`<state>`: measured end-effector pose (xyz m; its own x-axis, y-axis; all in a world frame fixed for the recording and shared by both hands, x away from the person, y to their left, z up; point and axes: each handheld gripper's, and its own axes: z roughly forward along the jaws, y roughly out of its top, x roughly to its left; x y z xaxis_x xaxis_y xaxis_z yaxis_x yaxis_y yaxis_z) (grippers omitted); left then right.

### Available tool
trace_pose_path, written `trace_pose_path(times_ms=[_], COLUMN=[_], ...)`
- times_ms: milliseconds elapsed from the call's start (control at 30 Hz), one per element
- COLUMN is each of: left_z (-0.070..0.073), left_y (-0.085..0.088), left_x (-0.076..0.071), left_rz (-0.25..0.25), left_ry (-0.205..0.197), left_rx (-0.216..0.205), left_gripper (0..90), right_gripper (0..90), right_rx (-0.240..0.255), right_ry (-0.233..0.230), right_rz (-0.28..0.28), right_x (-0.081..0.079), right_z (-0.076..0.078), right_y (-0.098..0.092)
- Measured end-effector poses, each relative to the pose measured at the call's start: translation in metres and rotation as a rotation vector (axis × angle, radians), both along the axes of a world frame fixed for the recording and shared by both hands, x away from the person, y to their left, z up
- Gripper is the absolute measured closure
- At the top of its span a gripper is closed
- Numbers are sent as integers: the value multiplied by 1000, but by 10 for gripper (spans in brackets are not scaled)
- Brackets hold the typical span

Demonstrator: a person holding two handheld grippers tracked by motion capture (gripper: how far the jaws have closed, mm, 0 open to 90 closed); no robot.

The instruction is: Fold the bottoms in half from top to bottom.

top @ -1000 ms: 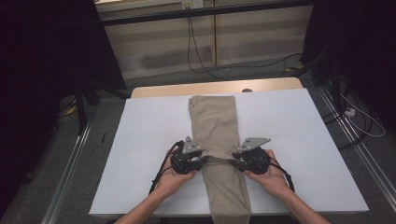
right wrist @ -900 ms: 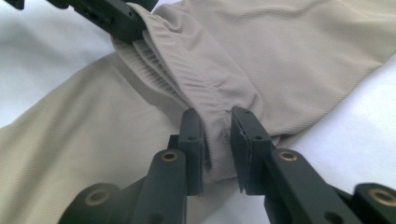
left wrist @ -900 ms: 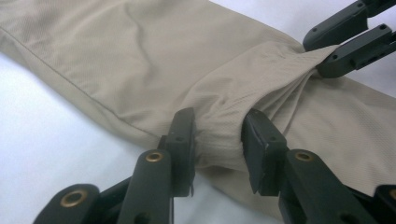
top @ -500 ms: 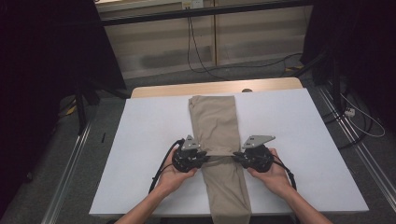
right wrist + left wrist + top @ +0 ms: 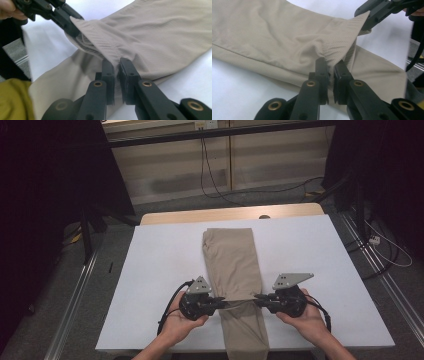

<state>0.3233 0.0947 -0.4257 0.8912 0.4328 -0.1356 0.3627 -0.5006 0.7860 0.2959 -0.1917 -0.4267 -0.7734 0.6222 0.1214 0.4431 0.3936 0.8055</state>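
Observation:
Beige folded trousers [image 5: 231, 255] lie lengthwise down the middle of the white table cover [image 5: 160, 270]. My left gripper [image 5: 223, 303] pinches the cloth's left edge near the table's front. My right gripper [image 5: 256, 298] pinches the right edge opposite it. Between them a ridge of cloth is lifted and stretched. In the left gripper view the jaws [image 5: 331, 67] press on a bunched fold of trousers [image 5: 274, 37], with the right gripper [image 5: 367, 17] beyond. The right gripper view shows its jaws [image 5: 117, 65] clamped on the trousers [image 5: 162, 37], opposite the left gripper [image 5: 67, 21]. Both pairs of jaws have just been closing on cloth.
A wooden table edge [image 5: 200, 215] shows beyond the white cover. Metal rails [image 5: 75, 290] run along the floor on both sides, and cables [image 5: 380, 245] trail at the right. Dark curtains stand at both sides. A yellow-green sleeve [image 5: 12, 100] shows in the right gripper view.
Both grippers have shut on the trousers' edges and drawn slightly toward the near edge and apart. The cloth between them has risen into a taut ridge.

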Motion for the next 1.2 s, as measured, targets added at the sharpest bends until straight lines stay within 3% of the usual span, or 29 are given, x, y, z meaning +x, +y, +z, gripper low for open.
trace_pose_path(times_ms=[467,867,1200], left_z=[1,-3,-7], left_y=[4,13,8], left_x=[-51,-77,-97], left_rz=[-101,-135,-204], left_ry=[14,33,54], left_rx=[1,-16,13], left_gripper=[840,840,839], right_gripper=[826,828,828], right_rx=[15,4,8], right_ry=[13,20,52], right_rz=[43,90,108], right_x=[-57,-88,-111], right_z=[1,2,-5], right_y=[-2,4,-1])
